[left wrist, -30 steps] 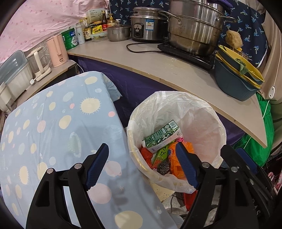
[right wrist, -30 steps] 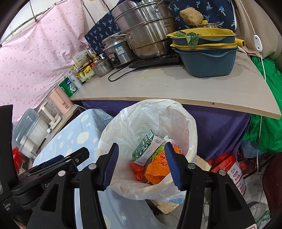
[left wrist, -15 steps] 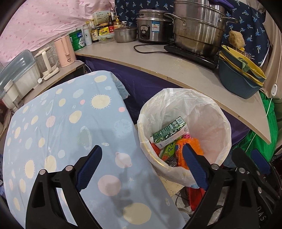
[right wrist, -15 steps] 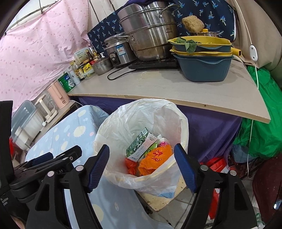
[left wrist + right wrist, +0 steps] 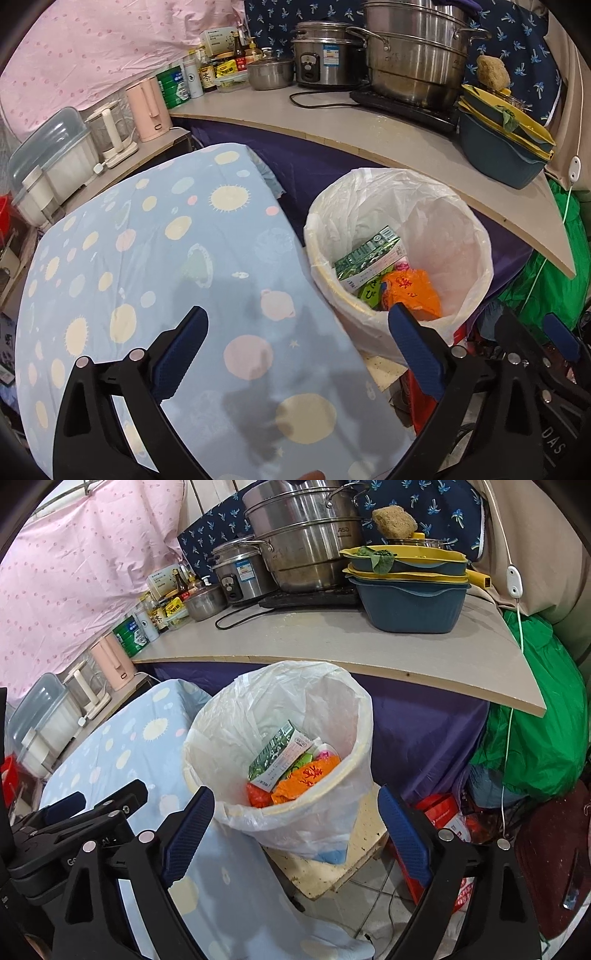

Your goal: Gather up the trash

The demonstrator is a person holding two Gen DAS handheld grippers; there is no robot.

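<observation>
Left wrist view: the left gripper (image 5: pixel 297 350) hangs released over the spotted blue cloth (image 5: pixel 155 266), its jaws just widened with nothing between. Right gripper (image 5: pixel 295 821) likewise spread, empty, before the lined trash bin (image 5: pixel 343 716) holding a green carton (image 5: pixel 275 751) and orange wrapper (image 5: pixel 308 775), below the worktop's (image 5: pixel 332 638) front edge.

The bin (image 5: pixel 400 258) stands just right of the cloth-covered table (image 5: pixel 166 258) and in front of the desk (image 5: pixel 388 136), with a carton (image 5: pixel 369 254) and wrappers (image 5: pixel 412 291) inside it. On the desk, pots (image 5: pixel 413 62) sit at the back, stacked basins (image 5: pixel 502 147) to their right and bottles (image 5: pixel 221 70) to their left.
</observation>
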